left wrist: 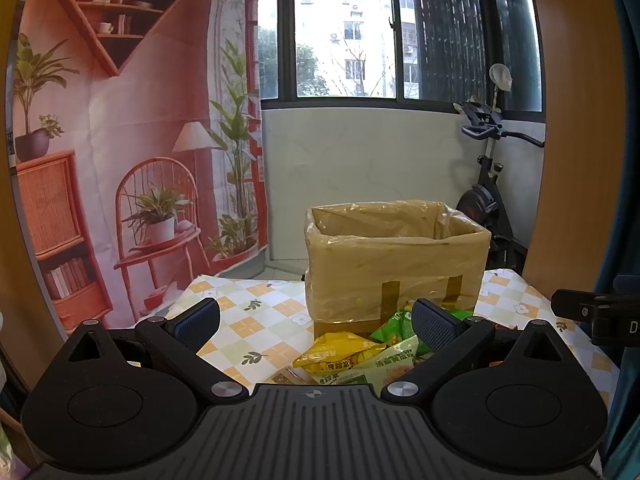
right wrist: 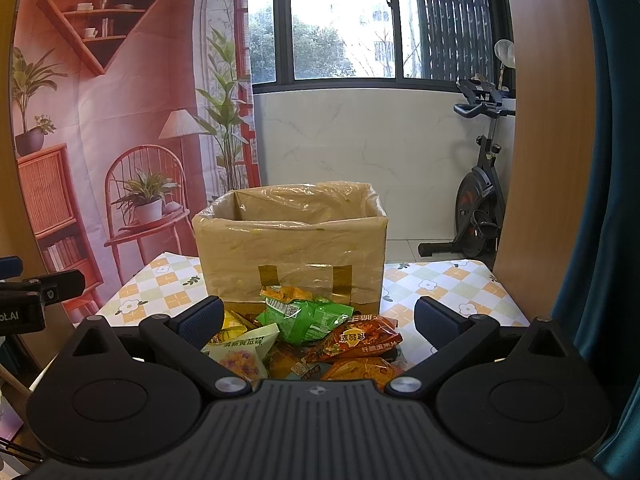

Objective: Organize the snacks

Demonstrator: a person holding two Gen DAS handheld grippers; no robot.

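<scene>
A cardboard box lined with clear plastic stands open-topped on the checked tablecloth. A pile of snack packets lies in front of it: a yellow packet, a green packet, an orange-red packet and a pale green one. My left gripper is open, held above the table just left of the pile, with nothing between its fingers. My right gripper is open too, hovering over the pile with its fingers apart on either side of the packets, gripping none.
The table carries a floral checked cloth. A printed backdrop hangs at the left behind it. An exercise bike stands at the back right by a wooden panel. The other gripper's body shows at each view's edge.
</scene>
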